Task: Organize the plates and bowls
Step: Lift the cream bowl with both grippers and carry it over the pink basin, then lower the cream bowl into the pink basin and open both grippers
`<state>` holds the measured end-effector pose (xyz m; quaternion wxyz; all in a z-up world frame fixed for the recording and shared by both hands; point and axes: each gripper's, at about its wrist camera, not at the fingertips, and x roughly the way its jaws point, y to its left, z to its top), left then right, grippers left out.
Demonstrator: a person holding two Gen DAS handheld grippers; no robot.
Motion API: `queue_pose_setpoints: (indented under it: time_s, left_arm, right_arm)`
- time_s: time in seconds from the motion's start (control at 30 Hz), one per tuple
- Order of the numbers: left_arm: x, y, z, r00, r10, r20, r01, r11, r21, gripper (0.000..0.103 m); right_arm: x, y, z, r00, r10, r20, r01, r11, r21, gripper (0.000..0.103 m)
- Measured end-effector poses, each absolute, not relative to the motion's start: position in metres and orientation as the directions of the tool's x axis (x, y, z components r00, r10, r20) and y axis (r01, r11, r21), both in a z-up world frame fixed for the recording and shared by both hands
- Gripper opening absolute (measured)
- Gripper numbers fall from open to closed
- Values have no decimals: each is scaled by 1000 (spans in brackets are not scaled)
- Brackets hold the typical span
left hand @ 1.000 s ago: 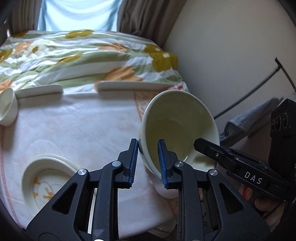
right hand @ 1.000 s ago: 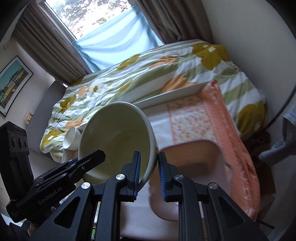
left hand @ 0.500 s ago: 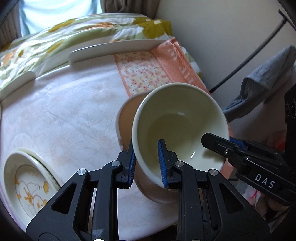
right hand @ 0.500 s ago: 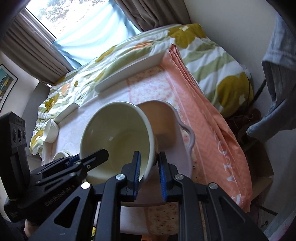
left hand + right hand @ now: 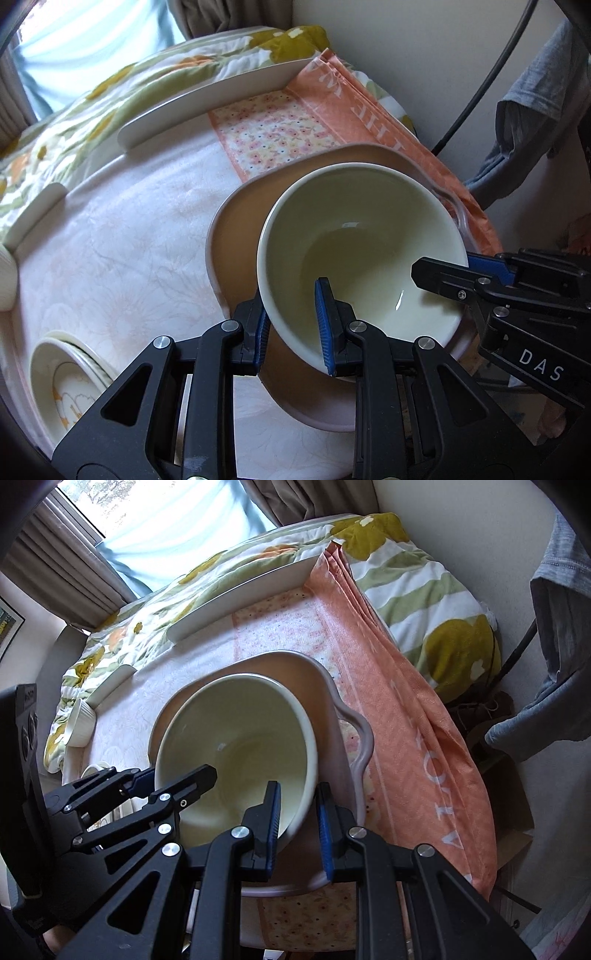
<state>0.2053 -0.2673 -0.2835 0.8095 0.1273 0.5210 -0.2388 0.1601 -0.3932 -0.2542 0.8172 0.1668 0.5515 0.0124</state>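
Observation:
A cream bowl (image 5: 362, 236) sits low inside a larger pinkish-brown handled dish (image 5: 236, 236) on the table. My left gripper (image 5: 293, 317) is shut on the cream bowl's near rim, one finger inside, one outside. My right gripper (image 5: 297, 819) straddles the opposite rim of the cream bowl (image 5: 236, 738), one finger inside and one between the bowl and the dish wall (image 5: 332, 716); a small gap shows on the outer side.
A stack of patterned plates (image 5: 70, 373) sits at the table's front left. A white ramekin (image 5: 81, 725) and long white trays (image 5: 207, 99) stand along the far edge. An orange cloth (image 5: 406, 716) hangs over the right side. A wall is close on the right.
Both grippers have lowered the cream bowl from mid-air down into the pinkish-brown dish. The right gripper's jaws have widened slightly around the rim.

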Motion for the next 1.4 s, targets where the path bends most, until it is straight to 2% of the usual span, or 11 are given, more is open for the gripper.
queue_pose_setpoints:
  time_s: [0.13, 0.27, 0.4, 0.7, 0.8, 1.07, 1.27, 1.4]
  left_arm:
    - [204, -269, -285, 352, -231, -907, 523, 852, -14, 19]
    - [205, -270, -284, 363, -226, -904, 520, 854, -4, 19]
    - [199, -274, -286, 408, -178, -896, 535, 842, 76, 19]
    - [196, -276, -286, 430, -154, -889, 528, 842, 109, 19]
    - [194, -275, -277, 486, -139, -863, 509, 848, 149, 20]
    - [198, -271, -273, 448, -171, -877, 505, 859, 90, 20]
    - [198, -251, -254, 387, -249, -888, 471, 881, -42, 20]
    - [194, -218, -219, 398, -338, -853, 418, 894, -159, 20]
  right_arm:
    - [162, -387, -253, 373, 170, -912, 136, 962, 235, 18]
    - [161, -390, -251, 380, 187, -906, 139, 957, 256, 18]
    - [159, -389, -248, 390, 187, -901, 132, 958, 256, 18]
    - [150, -391, -244, 412, 203, -888, 137, 950, 281, 18]
    - [146, -393, -240, 432, 194, -881, 142, 950, 279, 18]
    - [137, -399, -234, 447, 220, -867, 145, 939, 313, 18]
    - [136, -399, -207, 488, 228, -842, 115, 940, 321, 18]
    - [141, -389, -175, 529, 252, -810, 52, 944, 327, 18]
